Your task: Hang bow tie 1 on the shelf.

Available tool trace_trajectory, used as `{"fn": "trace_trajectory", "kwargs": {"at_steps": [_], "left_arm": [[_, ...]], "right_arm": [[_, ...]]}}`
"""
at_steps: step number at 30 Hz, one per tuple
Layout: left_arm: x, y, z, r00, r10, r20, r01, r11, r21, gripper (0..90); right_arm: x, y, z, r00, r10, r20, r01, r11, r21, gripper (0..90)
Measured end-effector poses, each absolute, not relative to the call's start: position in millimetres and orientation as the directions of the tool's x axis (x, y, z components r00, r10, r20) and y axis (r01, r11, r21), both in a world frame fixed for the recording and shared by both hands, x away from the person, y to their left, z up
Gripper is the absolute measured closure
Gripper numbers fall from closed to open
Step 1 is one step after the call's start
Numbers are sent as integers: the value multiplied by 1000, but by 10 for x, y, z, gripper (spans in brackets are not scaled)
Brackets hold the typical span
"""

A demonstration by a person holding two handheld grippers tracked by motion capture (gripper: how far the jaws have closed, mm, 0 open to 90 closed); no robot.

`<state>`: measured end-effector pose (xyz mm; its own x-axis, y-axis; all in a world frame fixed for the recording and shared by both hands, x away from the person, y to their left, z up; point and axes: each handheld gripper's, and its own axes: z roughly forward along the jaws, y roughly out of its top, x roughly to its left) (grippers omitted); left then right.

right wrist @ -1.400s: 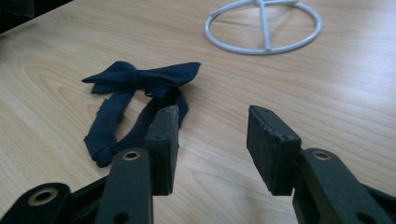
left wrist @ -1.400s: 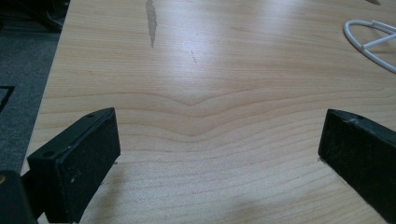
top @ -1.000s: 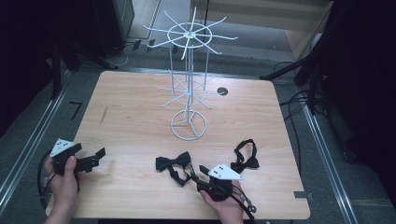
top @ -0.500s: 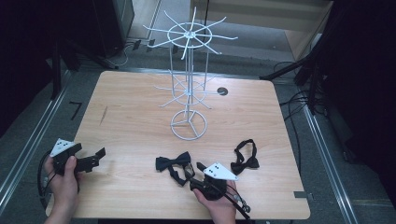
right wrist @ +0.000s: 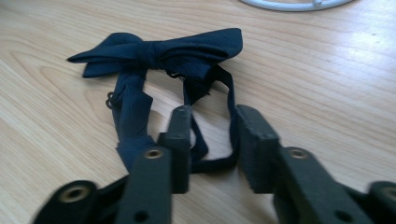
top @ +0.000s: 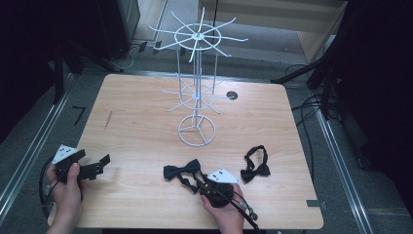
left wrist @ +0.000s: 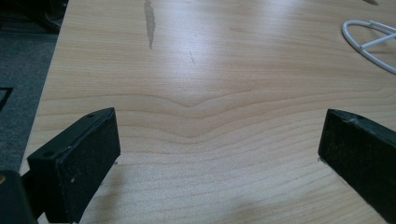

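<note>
1. Wood-topped bench carrying a white wire rack, upright on a round base ring near the middle of the top.
2. Lying flat in front of that rack, on the person's side of its base ring and near it: a dark bow tie, bow toward the rack, thin strap trailing away from the rack toward the person.
3. Seen close in the right gripper view: the same bow tie with its knot in the middle, its strap looping back in a narrow U, and an arc of the rack's base ring beyond it.
4. Right tongs in front of the rack and a little to its right, held low over the bench and pointing at the bow tie.
5. Right tongs partly open, jaws having just been closing, set on either side of the strap loop; strap between them, a clear gap left, pads not yet pressing on it.
6. Left tongs well to the left of the rack, near the bench's front left corner, held in the person's left hand.
7. Left tongs spread wide with nothing but bare bench between the jaws; an arc of the rack's base ring at the far right of that view.
8. Second bow tie in front of the rack and to its right, strap in a loop, just beyond the right tongs and apart from them.
</note>
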<state>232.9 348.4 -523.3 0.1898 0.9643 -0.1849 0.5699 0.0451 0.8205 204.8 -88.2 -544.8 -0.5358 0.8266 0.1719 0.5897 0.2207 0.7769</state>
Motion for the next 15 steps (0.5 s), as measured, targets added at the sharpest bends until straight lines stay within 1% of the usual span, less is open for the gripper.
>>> {"fn": "trace_trajectory", "kwargs": {"at_steps": [2,3,4,8,9,11,12,15], "left_arm": [[2328,3484,-5232,190,964,-185,570,45,821,0],[2328,3484,-5233,191,964,-184,569,44,821,0],[2328,3485,-5232,192,964,-183,569,43,821,0],[2329,3487,-5233,192,964,-186,569,45,821,0],[2330,3487,-5234,192,963,-190,569,48,821,0],[2329,3488,-5234,192,963,-189,569,48,821,0],[2329,3488,-5234,192,963,-189,569,48,821,0],[2328,3490,-5233,193,963,-187,568,45,822,0]], "right_arm": [[2051,-902,-5446,-537,829,157,587,233,775,840],[2055,-917,-5445,-535,830,158,590,234,773,879],[2060,-934,-5443,-539,827,160,591,236,772,900],[2052,-963,-5397,-541,828,147,563,227,794,900],[2039,-985,-5324,-548,828,114,519,230,824,900],[2027,-996,-5260,-562,821,99,485,230,844,900],[2027,-996,-5260,-562,821,99,485,230,844,900],[2006,-1015,-5158,-572,819,55,434,245,867,900]]}}
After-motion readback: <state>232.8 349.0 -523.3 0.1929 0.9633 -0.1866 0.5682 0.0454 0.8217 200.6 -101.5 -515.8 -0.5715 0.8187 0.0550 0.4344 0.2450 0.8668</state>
